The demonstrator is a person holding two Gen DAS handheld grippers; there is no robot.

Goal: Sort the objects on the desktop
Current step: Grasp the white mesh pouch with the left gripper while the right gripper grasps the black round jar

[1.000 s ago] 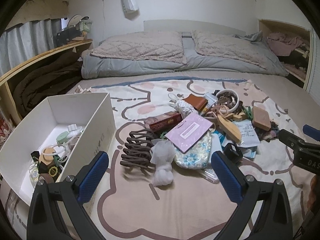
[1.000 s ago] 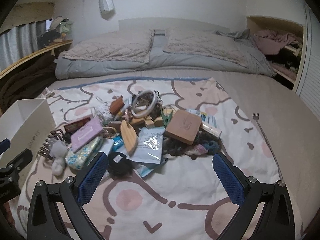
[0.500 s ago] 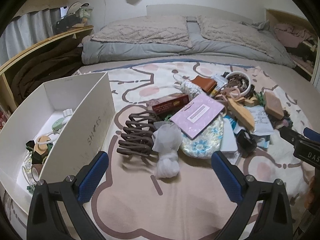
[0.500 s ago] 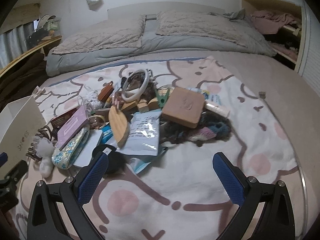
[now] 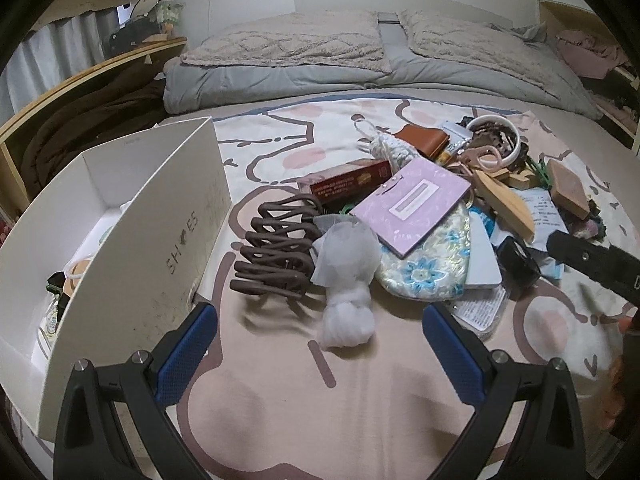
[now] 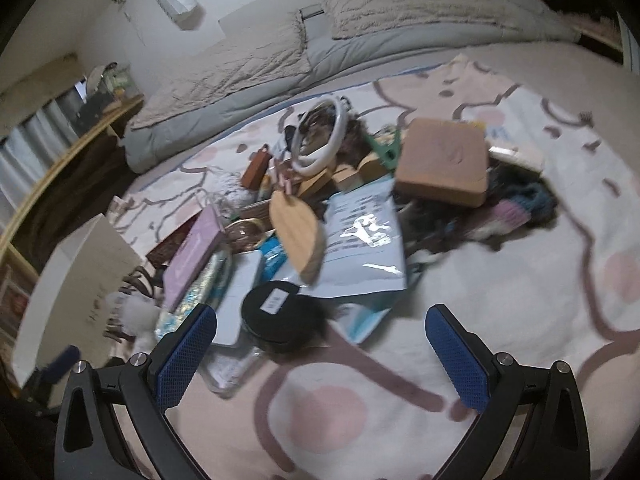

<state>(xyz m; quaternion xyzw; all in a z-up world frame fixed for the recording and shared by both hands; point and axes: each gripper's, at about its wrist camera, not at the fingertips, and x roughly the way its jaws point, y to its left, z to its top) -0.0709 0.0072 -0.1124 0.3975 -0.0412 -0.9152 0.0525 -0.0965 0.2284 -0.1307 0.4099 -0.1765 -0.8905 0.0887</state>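
Both claws hover over the bed, and both are spread wide with nothing between the blue pads. The left claw (image 5: 316,354) faces the near edge of the pile on the patterned blanket (image 5: 360,412). Closest to it lies a white puff of netting (image 5: 346,268), touching a brown hair claw clip (image 5: 276,256) on its left. The white shoebox (image 5: 160,240) stands open just to the left of the clip, with a few small things already at the bottom.

The right claw (image 6: 320,354) looks at the other side of the heap. A round black tin (image 6: 276,316) sits nearest, just ahead of its left pad, half tucked under a pale plastic pouch (image 6: 360,248). A wooden leaf-shaped piece (image 6: 298,236) rests on top of that pouch, and a tan case (image 6: 444,162) sits farther back. This view is blurred, so finer detail there is hard to call.

The step in hand looks like choosing the next item, and most of the sorting lies ahead. For the left side, the puff or the hair clip seems the sensible pick: both are loose at the edge, with nothing stacked on them. The puff is soft, so the pads should close around its middle. The clip is springy and open-framed, so gripping across its solid spine would hold better than pinching the teeth. On the right, lifting the tin straight up risks dragging the pouch along; sliding it out toward the claw first looks safer.
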